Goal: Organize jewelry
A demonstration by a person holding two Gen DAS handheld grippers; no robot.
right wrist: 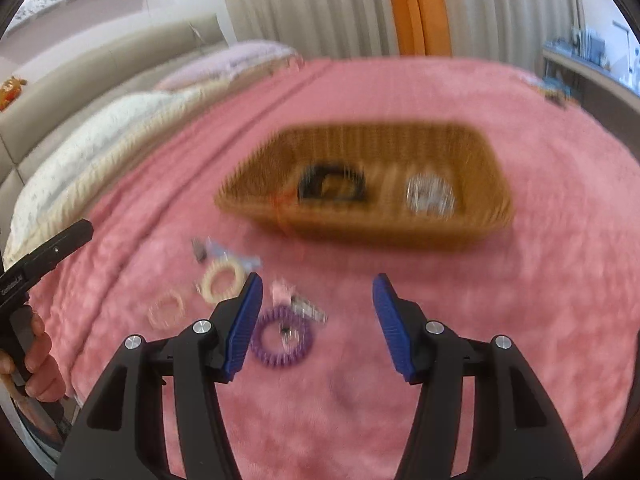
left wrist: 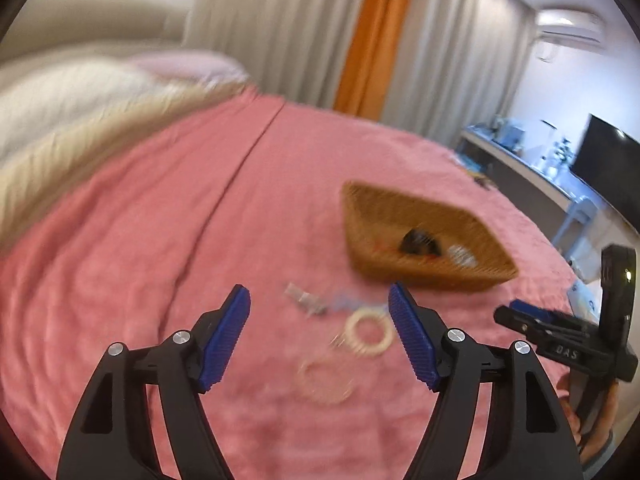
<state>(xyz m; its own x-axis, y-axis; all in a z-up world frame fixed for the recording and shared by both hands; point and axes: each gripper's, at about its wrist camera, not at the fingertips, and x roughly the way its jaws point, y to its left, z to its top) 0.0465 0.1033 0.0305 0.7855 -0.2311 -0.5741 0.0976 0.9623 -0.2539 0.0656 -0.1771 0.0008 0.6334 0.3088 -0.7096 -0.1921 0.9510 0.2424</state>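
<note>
With the left gripper (left wrist: 320, 332) and right gripper (right wrist: 318, 322) both spread wide and empty, the rings still lie on the pink bed (right wrist: 520, 320) near the basket (right wrist: 492, 216), so reach low over the purple ring (right wrist: 280, 338) and squeeze gently.

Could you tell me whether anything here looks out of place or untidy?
Yes. Several rings lie loose on the pink blanket outside the basket: a purple ring, a cream ring and a pale pink ring, with small blurred bits beside them. Nothing looks damaged.
</note>
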